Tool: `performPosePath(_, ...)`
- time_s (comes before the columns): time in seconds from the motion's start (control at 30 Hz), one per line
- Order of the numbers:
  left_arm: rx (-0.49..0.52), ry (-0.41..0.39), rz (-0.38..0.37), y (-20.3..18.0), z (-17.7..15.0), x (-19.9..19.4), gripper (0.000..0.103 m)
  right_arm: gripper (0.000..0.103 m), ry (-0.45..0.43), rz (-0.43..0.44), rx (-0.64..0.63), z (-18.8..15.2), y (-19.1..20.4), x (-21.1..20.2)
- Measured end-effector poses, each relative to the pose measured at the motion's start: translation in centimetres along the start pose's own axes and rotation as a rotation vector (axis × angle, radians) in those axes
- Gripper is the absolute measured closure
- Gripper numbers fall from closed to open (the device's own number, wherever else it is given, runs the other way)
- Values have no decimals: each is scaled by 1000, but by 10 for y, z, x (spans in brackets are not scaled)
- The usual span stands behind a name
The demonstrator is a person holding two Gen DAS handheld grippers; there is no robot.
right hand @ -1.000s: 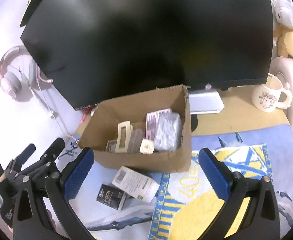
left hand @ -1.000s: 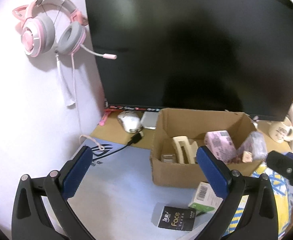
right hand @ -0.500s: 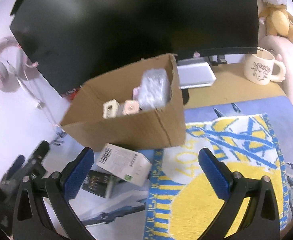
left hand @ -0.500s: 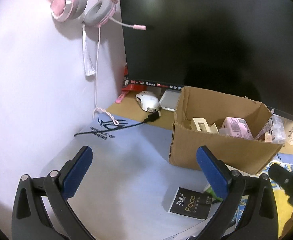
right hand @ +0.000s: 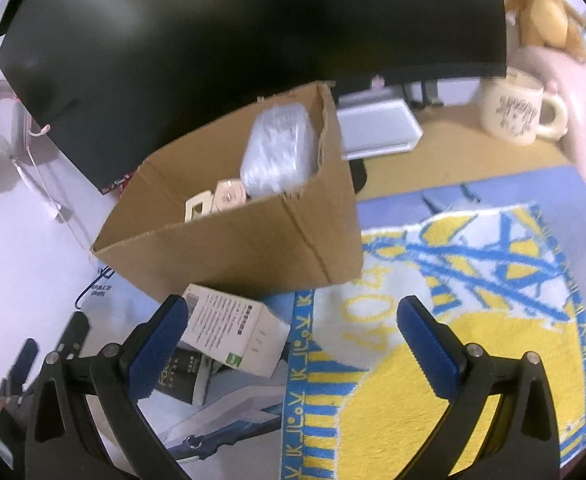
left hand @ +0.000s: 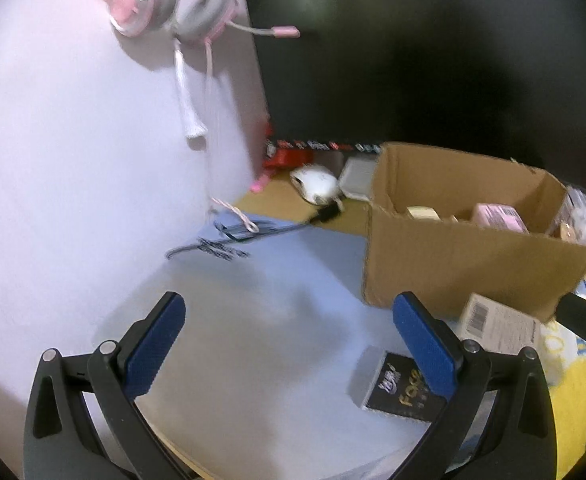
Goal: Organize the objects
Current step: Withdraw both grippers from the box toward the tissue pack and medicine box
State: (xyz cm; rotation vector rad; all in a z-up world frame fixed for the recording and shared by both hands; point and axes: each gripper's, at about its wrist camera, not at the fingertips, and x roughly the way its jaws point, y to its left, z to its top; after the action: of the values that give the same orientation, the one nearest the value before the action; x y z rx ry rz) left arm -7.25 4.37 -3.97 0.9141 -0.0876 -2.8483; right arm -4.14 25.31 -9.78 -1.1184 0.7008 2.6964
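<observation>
- Left gripper [left hand: 289, 336]: jaws wide apart, empty, lower frame.
- Right gripper [right hand: 291, 338]: jaws wide apart, empty.
- Box [right hand: 253, 240]: centre frame, white carton [right hand: 237, 334] just below it.

Black packet [right hand: 177, 376] partly under white box [right hand: 235, 336]

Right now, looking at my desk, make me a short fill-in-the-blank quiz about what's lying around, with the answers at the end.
1. The white box with the barcode lies partly on top of the ____ Face box.
2. The bubble-wrapped packet sits inside the ____ box.
3. Both the left gripper and the right gripper are ____ and hold nothing.
4. The headset hanging on the wall is ____ and grey.

Missing words: black; cardboard; open; pink
</observation>
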Motion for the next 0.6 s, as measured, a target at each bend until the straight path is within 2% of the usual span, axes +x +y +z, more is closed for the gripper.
performPosePath(0.23,39,83,-81,-8,-14,14,0,0,7,4,-35,-9,6,1)
performPosePath(0.43,49,142,-128,-13,-20,24,0,0,35,10,-13,-15,13,7)
performPosePath(0.6,57,175,-213,-20,-26,27,0,0,57,18,-12,-18,20,14)
